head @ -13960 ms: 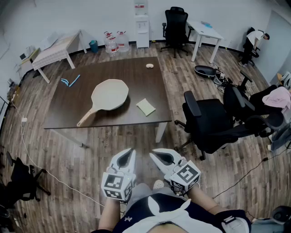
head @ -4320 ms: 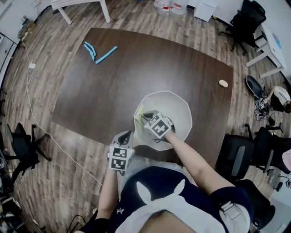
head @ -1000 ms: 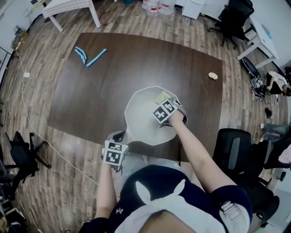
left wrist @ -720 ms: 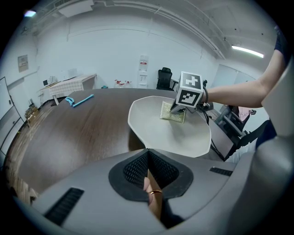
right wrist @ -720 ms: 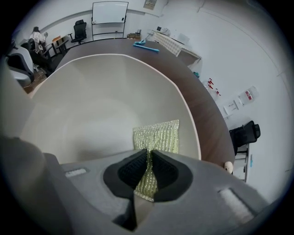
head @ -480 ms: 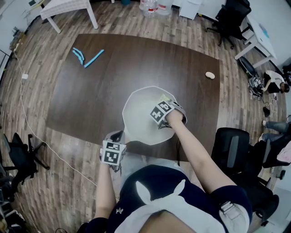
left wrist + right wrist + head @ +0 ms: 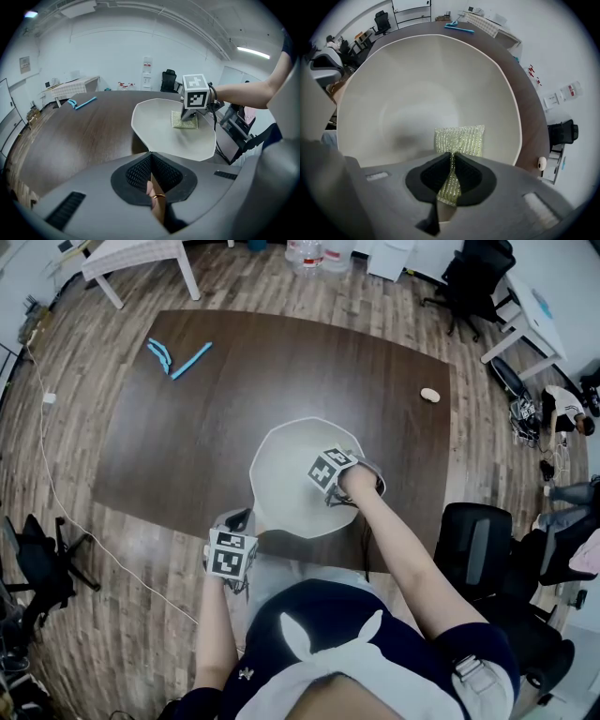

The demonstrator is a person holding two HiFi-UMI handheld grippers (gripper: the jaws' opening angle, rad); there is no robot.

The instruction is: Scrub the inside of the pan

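Pan (image 7: 281, 479): at near edge of table (image 7: 216, 418), bowl on the top, handle (image 7: 157, 206) off the edge toward the body.

Left gripper (image 7: 151, 159): clamped on handle, pads tight on both sides, bracing. Same hold as a second ago.

Right gripper (image 7: 451, 159): pinched narrow on sponge (image 7: 459, 138), free end laid flat on pan floor.

Changed: over the last second, sponge dragged from far right wall toward middle of bowl. A few seconds back, over at left wall. Reads as back-and-forth strokes, so scrub under way, not setup. Going by that, probably left and right sides covered, near and far walls unconfirmed. No dirt or suds visible to grade progress by.

Barely any pan shift across those frames; credit to the brace.

Around: blue bits (image 7: 178, 357) far left on table, small pale round thing (image 7: 430, 395) near far right edge, both well apart from pan. Chair (image 7: 478, 545) right of the body, cable (image 7: 56, 484) on floor to the left. Nothing in stroke path.

Risks, as judgement: thin pinch on sponge edge, could fold or pull out under a hard push. Pan close to table edge, so keep handle grip firm.
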